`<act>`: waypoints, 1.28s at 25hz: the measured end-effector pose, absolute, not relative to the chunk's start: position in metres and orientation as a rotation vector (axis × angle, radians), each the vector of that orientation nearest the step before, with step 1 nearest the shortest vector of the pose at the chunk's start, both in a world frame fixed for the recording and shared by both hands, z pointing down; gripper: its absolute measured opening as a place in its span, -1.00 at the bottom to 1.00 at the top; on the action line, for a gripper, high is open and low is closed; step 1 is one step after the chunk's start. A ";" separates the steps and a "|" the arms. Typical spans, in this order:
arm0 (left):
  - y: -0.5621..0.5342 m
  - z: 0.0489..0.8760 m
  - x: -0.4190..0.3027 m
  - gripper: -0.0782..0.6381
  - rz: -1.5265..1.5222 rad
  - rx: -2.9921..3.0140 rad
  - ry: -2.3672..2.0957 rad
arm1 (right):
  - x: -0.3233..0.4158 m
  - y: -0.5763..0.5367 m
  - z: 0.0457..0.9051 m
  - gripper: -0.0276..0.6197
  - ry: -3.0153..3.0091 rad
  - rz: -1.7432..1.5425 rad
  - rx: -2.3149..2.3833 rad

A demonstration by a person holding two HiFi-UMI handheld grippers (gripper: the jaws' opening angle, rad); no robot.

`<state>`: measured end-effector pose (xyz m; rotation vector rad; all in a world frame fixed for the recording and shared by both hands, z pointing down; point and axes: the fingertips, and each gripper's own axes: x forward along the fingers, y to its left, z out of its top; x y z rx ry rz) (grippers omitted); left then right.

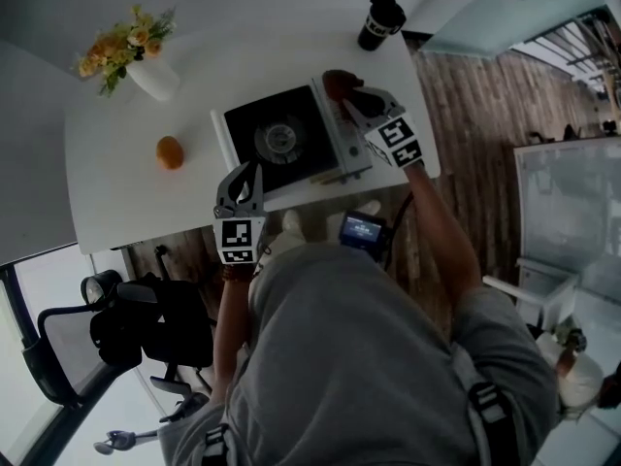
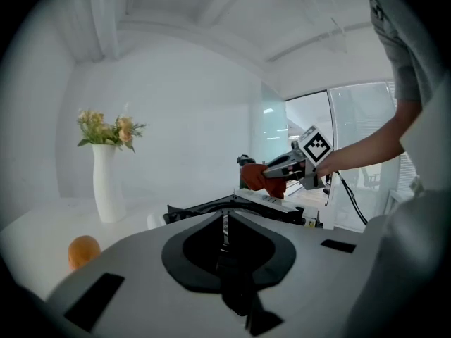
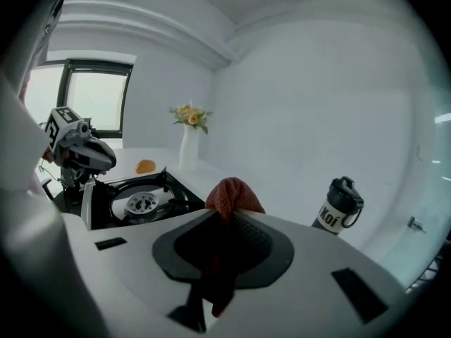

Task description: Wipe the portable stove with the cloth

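The portable stove (image 1: 291, 139) sits on the white table (image 1: 116, 183), with a black top, a round burner (image 1: 278, 140) and a silver panel on its right side. My right gripper (image 1: 351, 93) is shut on a rust-red cloth (image 1: 337, 83) above the stove's far right corner; the cloth (image 3: 232, 196) bulges past its jaws in the right gripper view. My left gripper (image 1: 254, 170) hangs shut and empty over the stove's near left edge. From the left gripper view I see the stove (image 2: 239, 206) ahead, and the right gripper (image 2: 271, 171) with the cloth (image 2: 259, 177) beyond it.
A white vase of flowers (image 1: 146, 66) stands at the table's far left. An orange (image 1: 170, 151) lies left of the stove. A black bottle (image 1: 380, 22) stands at the far right corner. A black office chair (image 1: 126, 328) is at the near left.
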<state>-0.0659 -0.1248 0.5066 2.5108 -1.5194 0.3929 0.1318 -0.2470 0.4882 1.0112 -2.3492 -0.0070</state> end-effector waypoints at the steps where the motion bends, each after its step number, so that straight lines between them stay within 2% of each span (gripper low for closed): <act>1: -0.125 0.510 -0.065 -0.67 0.403 2.496 -1.515 | 0.130 -0.254 0.495 -0.70 -2.340 -0.009 0.976; 6: -0.123 0.520 -0.068 -0.67 0.426 2.471 -1.497 | 0.119 -0.278 0.525 -0.64 -2.334 0.043 0.852; 9: -0.121 0.522 -0.073 -0.67 0.424 2.463 -1.496 | 0.117 -0.275 0.532 -0.36 -2.346 0.074 0.771; 11: -0.119 0.524 -0.076 -0.67 0.426 2.464 -1.493 | 0.119 -0.270 0.521 -0.32 -2.373 0.041 0.763; 15: -0.120 0.526 -0.076 -0.67 0.411 2.476 -1.464 | 0.119 -0.273 0.491 -0.31 -2.458 -0.024 0.799; 19: -0.116 0.530 -0.067 -0.59 0.406 2.496 -1.399 | 0.111 -0.294 0.511 -0.29 -2.431 0.038 0.782; 25: -0.116 0.533 -0.065 -0.34 0.439 2.490 -1.436 | 0.113 -0.315 0.546 -0.29 -2.424 0.386 0.802; 27: -0.117 0.536 -0.068 -0.26 0.455 2.472 -1.466 | 0.112 -0.316 0.548 -0.30 -2.424 0.392 0.790; 28: -0.117 0.538 -0.069 -0.15 0.461 2.464 -1.475 | 0.111 -0.316 0.548 -0.30 -2.421 0.380 0.780; 32: -0.115 0.542 -0.064 -0.12 0.487 2.479 -1.442 | 0.109 -0.312 0.549 -0.37 -2.408 0.364 0.746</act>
